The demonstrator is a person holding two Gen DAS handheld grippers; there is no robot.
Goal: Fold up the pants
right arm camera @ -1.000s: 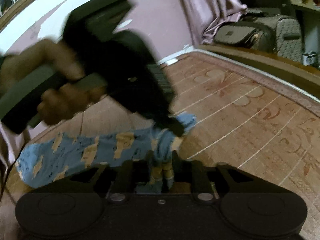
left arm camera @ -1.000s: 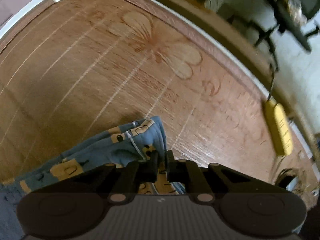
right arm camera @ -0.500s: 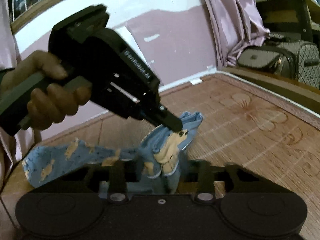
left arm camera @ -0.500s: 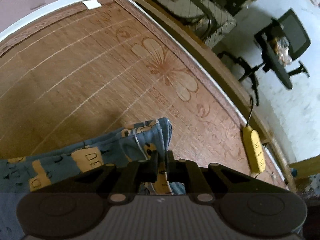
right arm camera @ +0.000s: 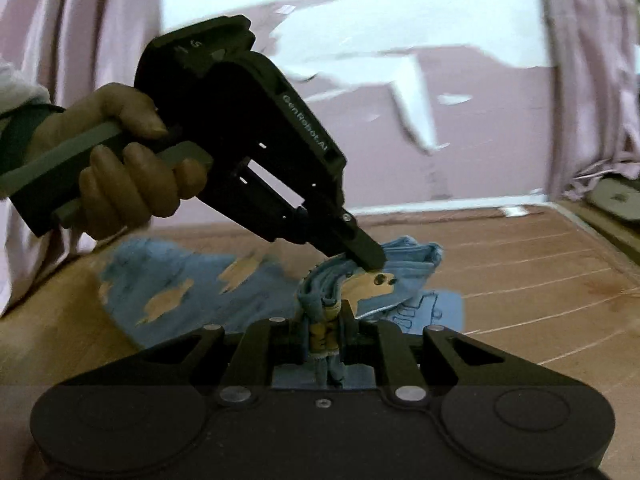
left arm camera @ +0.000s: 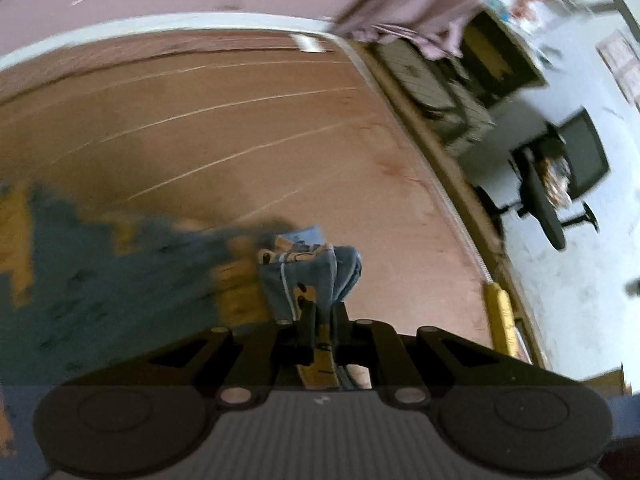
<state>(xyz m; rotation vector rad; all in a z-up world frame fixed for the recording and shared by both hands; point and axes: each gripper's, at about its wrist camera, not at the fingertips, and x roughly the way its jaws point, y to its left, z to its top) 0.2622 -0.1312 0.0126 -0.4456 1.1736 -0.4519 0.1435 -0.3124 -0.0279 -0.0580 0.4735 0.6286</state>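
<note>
Left gripper (left arm camera: 321, 322): fingers pressed together on a bunched edge of the pants (left arm camera: 308, 272). Right gripper (right arm camera: 324, 322): pinching another gathered fold of the same pants (right arm camera: 200, 280). The two grips sit close together, and the cloth is lifted there. The rest of the blue fabric with yellow print trails left onto the woven mat (left arm camera: 240, 120). Left view blurred. Left hand (right arm camera: 128, 168) wraps the handle. Yellow power strip (left arm camera: 500, 320) lies at the mat edge.
</note>
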